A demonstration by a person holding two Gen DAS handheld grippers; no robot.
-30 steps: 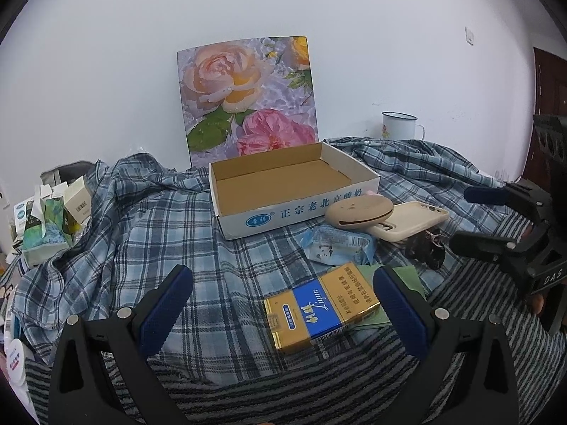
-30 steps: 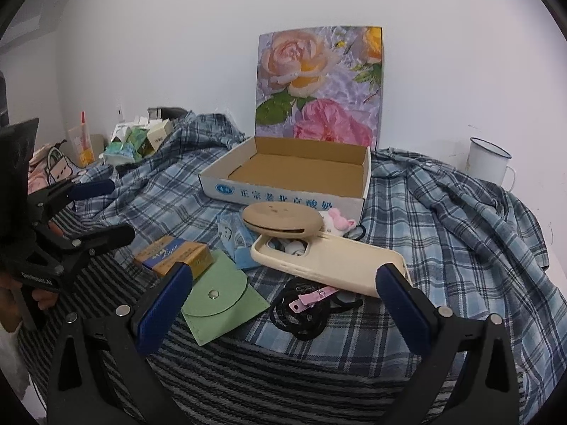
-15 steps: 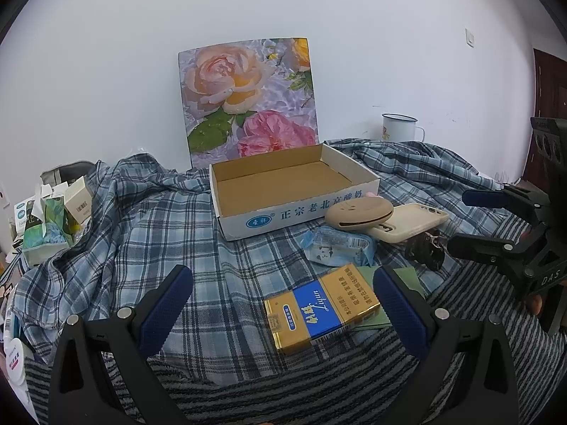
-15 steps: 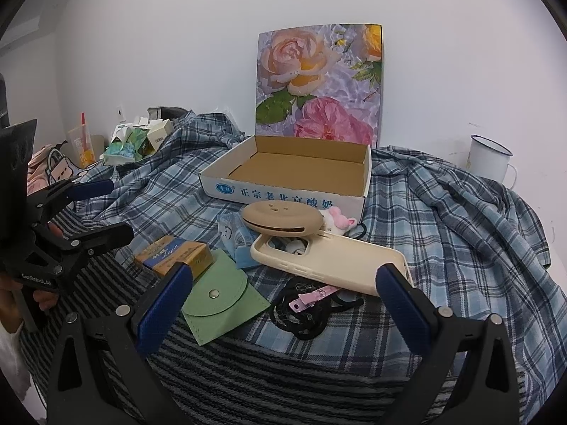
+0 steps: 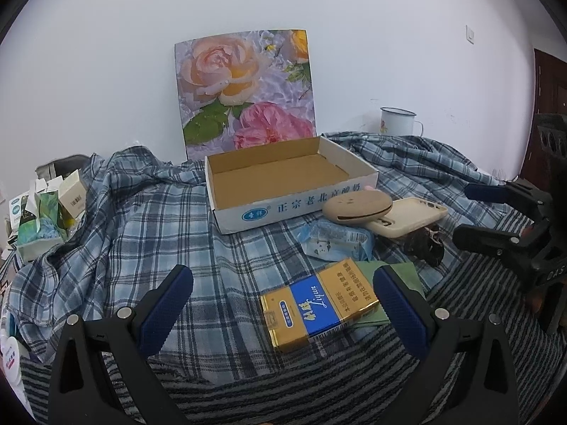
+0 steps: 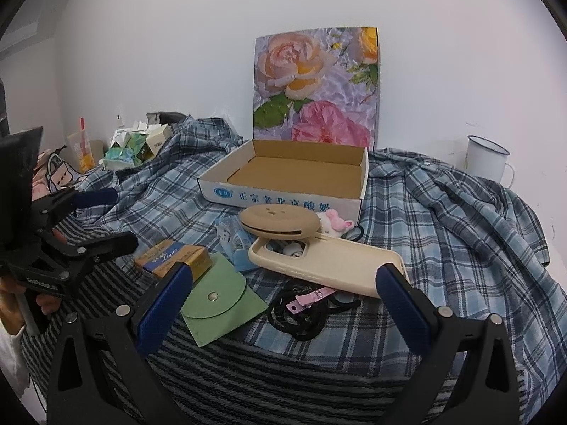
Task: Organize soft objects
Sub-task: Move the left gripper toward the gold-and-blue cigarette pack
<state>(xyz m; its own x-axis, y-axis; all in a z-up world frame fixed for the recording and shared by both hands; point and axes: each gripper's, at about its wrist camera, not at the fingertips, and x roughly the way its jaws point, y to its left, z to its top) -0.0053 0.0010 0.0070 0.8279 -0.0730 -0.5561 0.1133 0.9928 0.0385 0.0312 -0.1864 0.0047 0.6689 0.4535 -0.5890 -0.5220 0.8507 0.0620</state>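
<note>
Fingers (image 5: 166, 304) of my left gripper (image 5: 283, 304) and right gripper (image 6: 283, 304) are hovering spread, gripping nothing, before the shallow open cardboard box (image 6: 294, 177).

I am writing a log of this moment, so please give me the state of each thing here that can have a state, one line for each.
Left gripper: open, holding nothing.
Right gripper: open, holding nothing.
White cardboard box with blue print: open, nothing inside.
Green felt pouch with snap button: flap shut.
Gold and blue cigarette pack: closed, lying flat.
Beige silicone phone case: without phone, lying flat.
White enamel mug: upright.
</note>
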